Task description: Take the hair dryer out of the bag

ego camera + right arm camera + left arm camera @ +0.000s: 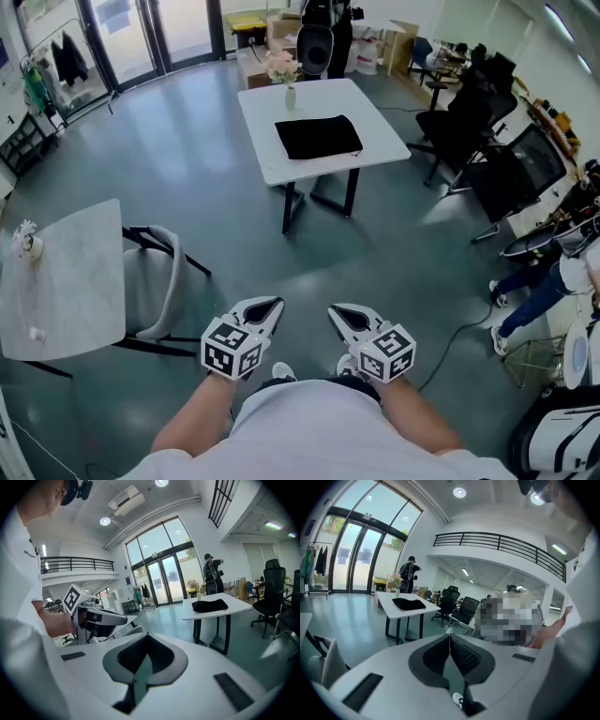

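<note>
Closest in, at the bottom of the head view, two bare forearms reach out from a white shirt [309, 427], each hand carrying a gripper low and near the body. On the left side, the left gripper [272, 307] has its jaws clenched together with nothing between them; its own view shows the ribbed pads [461, 656] meeting at the tips over bare floor. Just beside it, the right gripper [339, 314] is likewise closed tight and empty, its dark pads [157, 653] pressed together. Both point slightly downward, towards the grey-green floor [244, 234].

Farther out, at the left edge, stands a pale table [75, 281] with a grey chair [155, 281] tucked against its right side. Ahead in the middle, well apart from both grippers, is a white table [384, 141]. A small vase of flowers [288, 84] stands near its far edge, and the black bag [318, 137] lies flat in the middle of the top. Whether the hair dryer is inside cannot be told. To the right of that table stand black office chairs [464, 122], and at the right edge a seated person's legs [530, 295] show.
</note>
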